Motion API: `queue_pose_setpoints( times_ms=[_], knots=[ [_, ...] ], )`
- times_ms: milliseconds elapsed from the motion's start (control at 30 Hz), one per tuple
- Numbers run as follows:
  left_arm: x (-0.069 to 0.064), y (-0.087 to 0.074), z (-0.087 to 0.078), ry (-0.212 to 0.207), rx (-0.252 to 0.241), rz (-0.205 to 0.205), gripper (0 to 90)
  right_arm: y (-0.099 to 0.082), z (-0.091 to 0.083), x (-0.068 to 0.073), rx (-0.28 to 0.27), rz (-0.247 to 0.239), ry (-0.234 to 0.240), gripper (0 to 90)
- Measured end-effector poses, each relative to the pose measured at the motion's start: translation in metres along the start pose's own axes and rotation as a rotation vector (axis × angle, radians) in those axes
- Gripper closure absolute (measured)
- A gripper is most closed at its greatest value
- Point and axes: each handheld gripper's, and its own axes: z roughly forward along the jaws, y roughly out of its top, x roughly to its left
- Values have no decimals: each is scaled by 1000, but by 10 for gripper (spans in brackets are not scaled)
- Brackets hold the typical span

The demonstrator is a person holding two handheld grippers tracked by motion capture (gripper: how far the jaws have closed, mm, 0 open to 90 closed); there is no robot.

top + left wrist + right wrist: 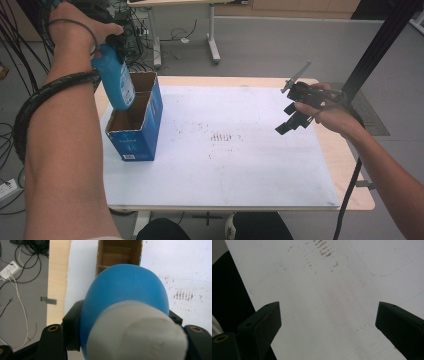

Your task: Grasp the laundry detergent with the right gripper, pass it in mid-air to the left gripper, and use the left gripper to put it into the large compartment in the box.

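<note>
While the left gripper (pixel 120 340) clamps a blue plastic bottle with a white cap (pixel 114 75), lowered partway into an open blue cardboard box (pixel 135 137) on the white-covered table (pixel 240 165), the right gripper (pixel 295 117) hovers apart, jaws spread wide

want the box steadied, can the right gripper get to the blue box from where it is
Probably yes: the right gripper is open and holds nothing, and bare white mat lies between it and the blue box. The left gripper only holds the blue bottle above.

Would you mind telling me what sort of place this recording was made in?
Probably a lab or workshop for recording handling tasks: a table topped with a white board, loose cables and a power strip on the grey floor, and another desk behind.
</note>
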Motion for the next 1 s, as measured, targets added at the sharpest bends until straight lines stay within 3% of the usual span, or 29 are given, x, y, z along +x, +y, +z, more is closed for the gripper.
queue_pose_setpoints(
  times_ms=[1000],
  knots=[
    [5,-2,21,-21,11,-6,364,2,5,1,18,-9,-2,66]
  ],
)
